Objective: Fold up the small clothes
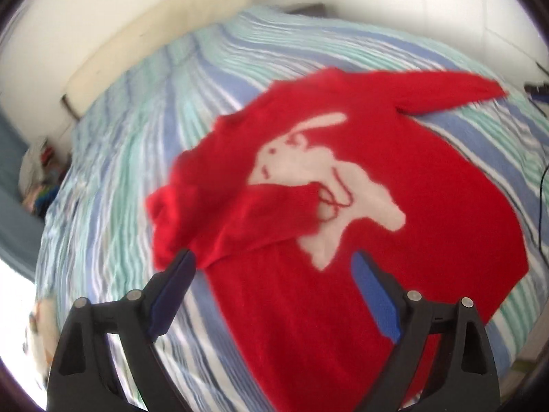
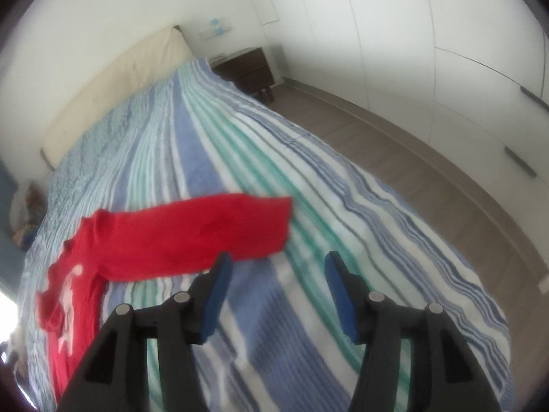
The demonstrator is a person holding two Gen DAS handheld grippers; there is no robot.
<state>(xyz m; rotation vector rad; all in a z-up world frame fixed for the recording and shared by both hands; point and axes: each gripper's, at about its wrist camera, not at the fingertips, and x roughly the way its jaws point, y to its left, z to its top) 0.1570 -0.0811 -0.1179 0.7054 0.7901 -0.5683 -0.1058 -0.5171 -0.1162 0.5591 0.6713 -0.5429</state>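
Observation:
A small red sweater (image 1: 394,206) with a white rabbit figure (image 1: 329,182) lies flat on the striped bedspread (image 1: 137,137). Its near sleeve (image 1: 247,219) is folded across the chest; the far sleeve (image 1: 446,92) stretches outward. My left gripper (image 1: 274,261) is open and empty, hovering just above the sweater's lower body, its left fingertip by the folded sleeve's shoulder. In the right wrist view the outstretched sleeve (image 2: 206,233) lies across the bed, and my right gripper (image 2: 278,264) is open and empty just in front of the sleeve's cuff end (image 2: 278,219).
The bedspread (image 2: 308,171) covers a large bed with a cream headboard (image 2: 113,82). A dark nightstand (image 2: 247,68) stands beyond the bed's far corner. Wood floor (image 2: 429,185) and white wardrobe doors (image 2: 446,51) lie to the right. Clutter (image 1: 41,178) sits by the bed's left side.

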